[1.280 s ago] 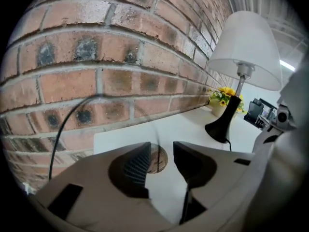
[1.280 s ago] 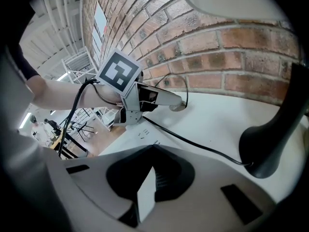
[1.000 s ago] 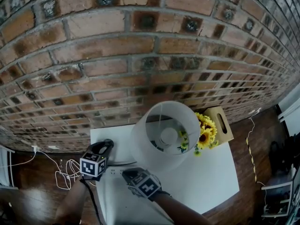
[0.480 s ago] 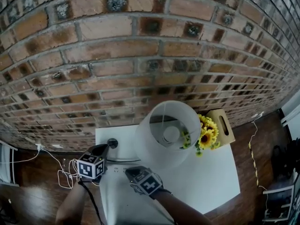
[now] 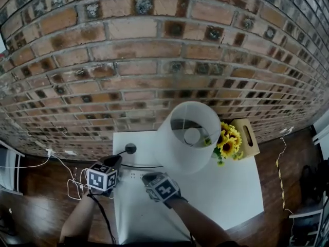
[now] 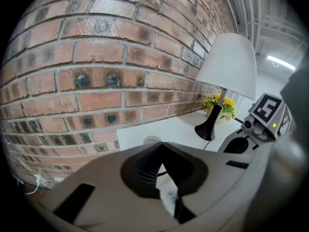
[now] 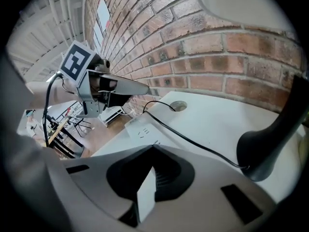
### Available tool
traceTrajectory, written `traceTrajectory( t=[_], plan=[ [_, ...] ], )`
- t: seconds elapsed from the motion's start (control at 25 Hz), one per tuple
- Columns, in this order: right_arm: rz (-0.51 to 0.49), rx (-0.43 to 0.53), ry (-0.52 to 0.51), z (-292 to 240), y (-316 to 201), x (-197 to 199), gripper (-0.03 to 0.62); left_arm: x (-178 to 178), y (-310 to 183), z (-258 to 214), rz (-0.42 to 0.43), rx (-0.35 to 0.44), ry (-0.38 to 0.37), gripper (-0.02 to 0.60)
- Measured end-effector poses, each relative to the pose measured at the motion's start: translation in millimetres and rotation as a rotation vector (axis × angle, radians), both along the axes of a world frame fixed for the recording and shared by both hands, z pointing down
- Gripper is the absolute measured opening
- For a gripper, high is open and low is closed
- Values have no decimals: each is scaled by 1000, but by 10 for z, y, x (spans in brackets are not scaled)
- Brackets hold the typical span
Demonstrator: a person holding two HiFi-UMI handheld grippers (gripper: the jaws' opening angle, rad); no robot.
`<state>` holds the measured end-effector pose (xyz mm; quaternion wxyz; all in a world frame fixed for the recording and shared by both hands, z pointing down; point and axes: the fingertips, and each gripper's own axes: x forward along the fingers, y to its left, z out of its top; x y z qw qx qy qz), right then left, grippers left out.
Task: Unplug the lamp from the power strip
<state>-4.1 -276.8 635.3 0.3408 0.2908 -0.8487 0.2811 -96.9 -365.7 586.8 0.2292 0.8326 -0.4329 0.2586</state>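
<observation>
Brick wall (image 5: 154,60), one, behind a white table (image 5: 226,189), also one.

On that table I count:
- One lamp (image 5: 187,138), with a white shade and a black base (image 7: 268,149).
- One white power strip (image 7: 140,127), lying flat with its slots up.
- One black cord (image 7: 193,140), running from the lamp base past the strip and looping by a round disc (image 7: 178,106) set in the tabletop.
- One bunch of sunflowers (image 5: 227,144).
- One wooden box (image 5: 248,137) with a handle slot, just beside the flowers.

I have two grippers, each with one marker cube.

The left gripper (image 6: 161,145) hangs at the table's left edge with its jaws pressed together at the tips. In the gap behind those tips I see a thin black line of cord and a white printed patch (image 6: 171,195). I cannot tell whether the cord is pinched.

The right gripper (image 7: 152,148) has its jaws together as well, with nothing between them that I can make out.

The power strip lies just ahead of and below the right jaws. In the head view it sits between the two grippers. The lamp stands beyond the right gripper, apart from both. I cannot make out the plug.
</observation>
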Motion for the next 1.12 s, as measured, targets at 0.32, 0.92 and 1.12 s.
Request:
traceTrajectory(
  t=[0.32,0.92,1.12],
  plan=[
    [35,68,10,-31,-7,16,0,-136,275,-257,-12,38,-25,8],
    [16,304,-223,-1152,-113,-606,-2,-621,631,-842,-39,152,-57,8],
    [25,308,-316,-1535,-65,-828,-2,-723,725,-1087,-23,204,-54,8]
  ],
)
